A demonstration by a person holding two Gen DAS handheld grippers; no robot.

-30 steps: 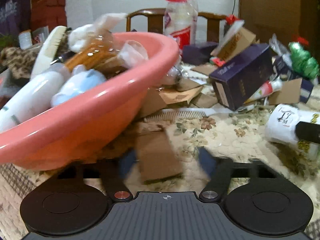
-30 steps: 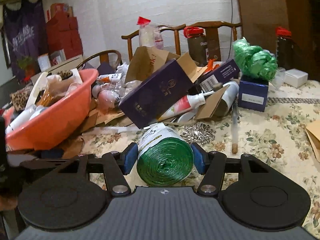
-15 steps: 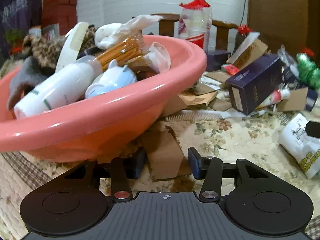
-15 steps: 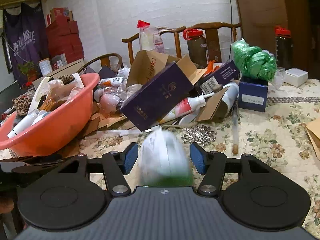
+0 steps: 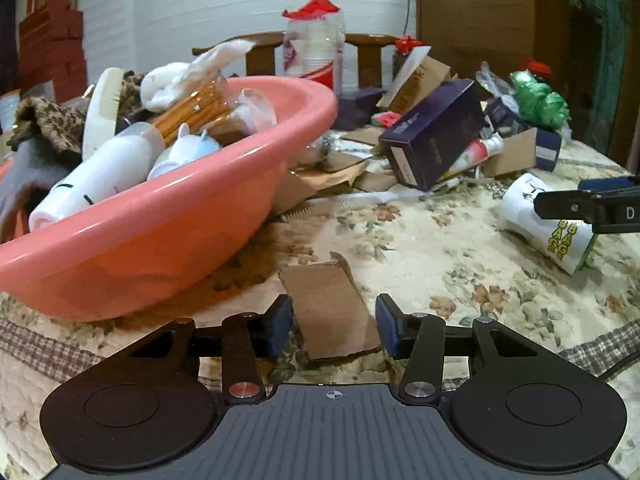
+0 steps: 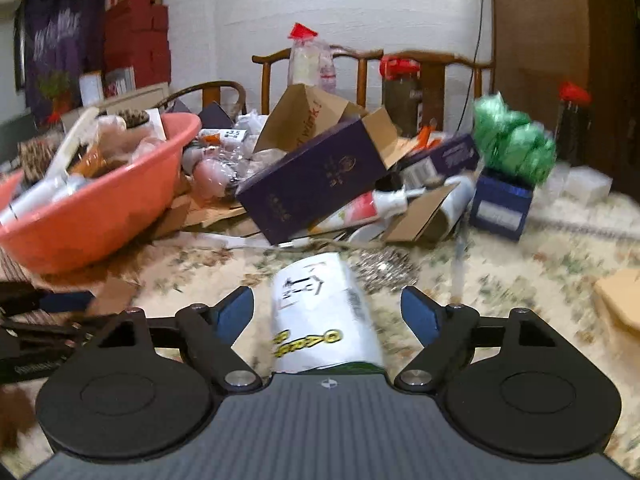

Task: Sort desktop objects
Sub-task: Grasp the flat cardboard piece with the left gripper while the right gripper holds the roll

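Observation:
A flat brown cardboard piece [image 5: 330, 310] lies on the floral tablecloth between the spread fingers of my left gripper [image 5: 334, 326], which is open around it. A white roll of green bags [image 6: 324, 316] lies on the cloth between the wide-open fingers of my right gripper [image 6: 328, 314]; neither finger touches it. The same roll [image 5: 544, 226] shows at the right in the left wrist view, under the right gripper's finger [image 5: 592, 206]. A pink basin [image 5: 168, 216], full of bottles, a brush and cloth, stands to the left.
A heap of boxes lies at the back: a dark purple box [image 6: 316, 178], cardboard flaps, a tube, a blue box [image 6: 502, 206] with a green bag [image 6: 514, 148] on it. A white comb [image 5: 352, 202] lies by the basin. Wooden chairs stand behind the table.
My right gripper has opened and let the roll of bags drop onto the cloth. My left gripper has opened wider around the cardboard piece and drawn back a little from the basin.

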